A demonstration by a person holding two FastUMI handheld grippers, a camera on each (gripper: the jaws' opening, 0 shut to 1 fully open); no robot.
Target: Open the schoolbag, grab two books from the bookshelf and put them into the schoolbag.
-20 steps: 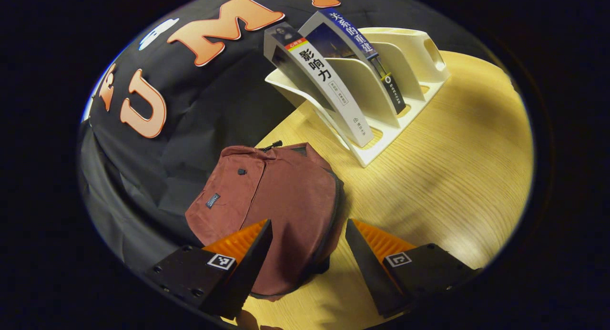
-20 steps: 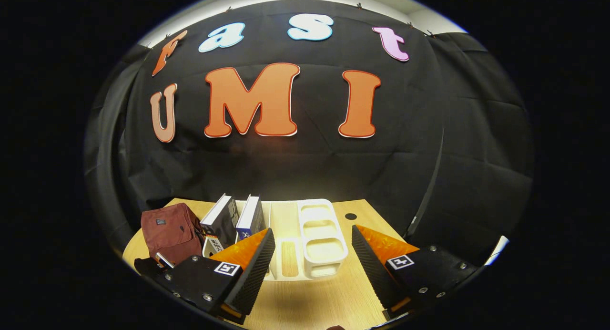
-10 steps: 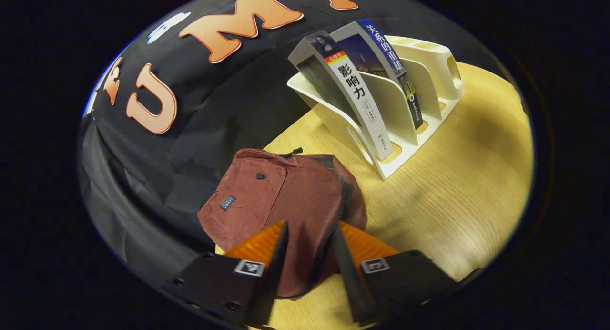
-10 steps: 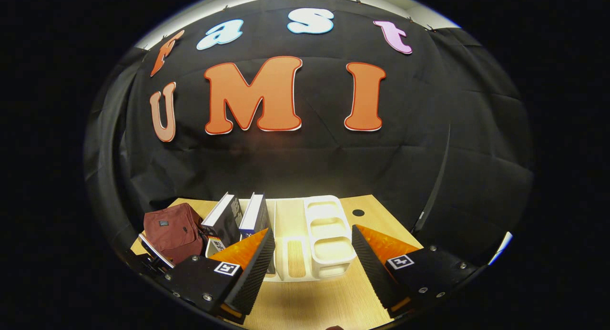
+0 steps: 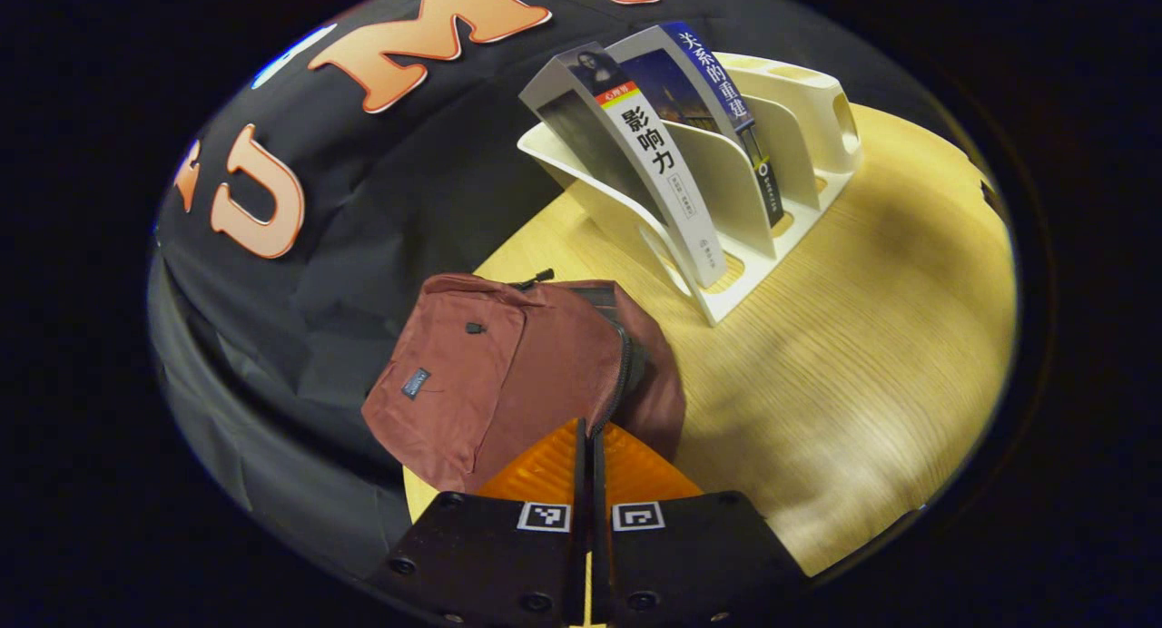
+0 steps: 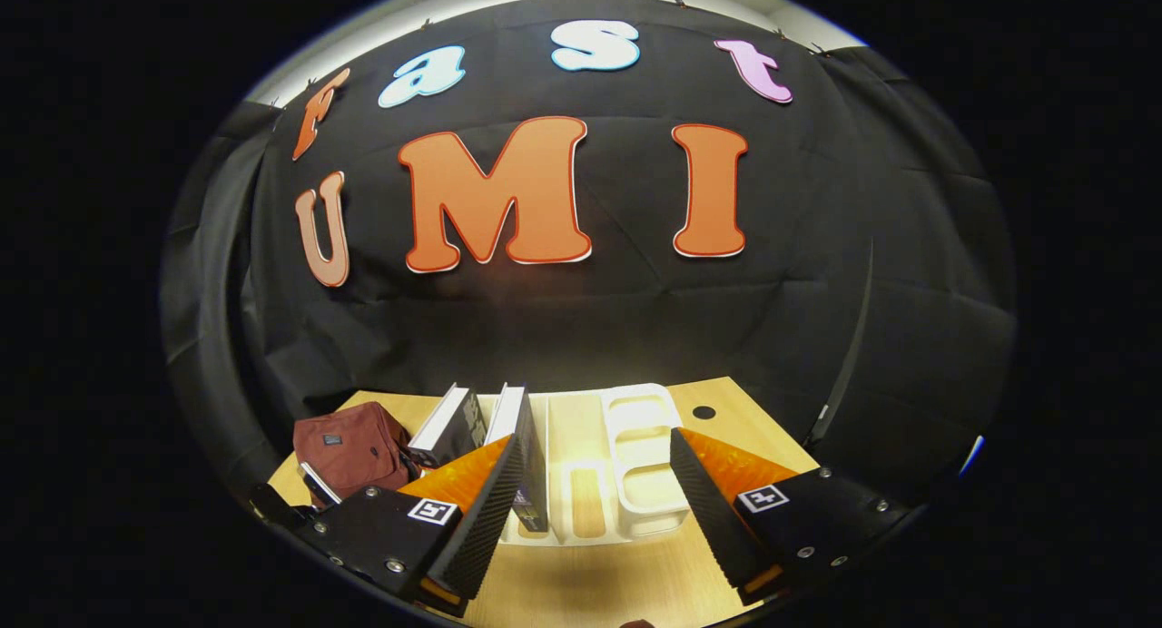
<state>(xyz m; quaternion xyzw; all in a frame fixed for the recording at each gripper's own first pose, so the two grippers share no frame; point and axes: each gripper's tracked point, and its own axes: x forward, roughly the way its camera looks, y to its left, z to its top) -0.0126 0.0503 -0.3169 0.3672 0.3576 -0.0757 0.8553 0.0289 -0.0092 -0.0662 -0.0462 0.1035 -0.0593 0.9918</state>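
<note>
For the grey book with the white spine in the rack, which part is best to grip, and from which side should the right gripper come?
Grip the grey book at its top corner, which sticks out above the white rack. It leans back in its slot with dividers at both faces, so come from above and the front, one finger on each cover. The right gripper is open and free.

free: bare table (image 5: 862, 338) right of schoolbag (image 5: 508, 374) | obstacle: bookshelf (image 5: 772, 183) with two books (image 5: 654, 174) behind
</note>
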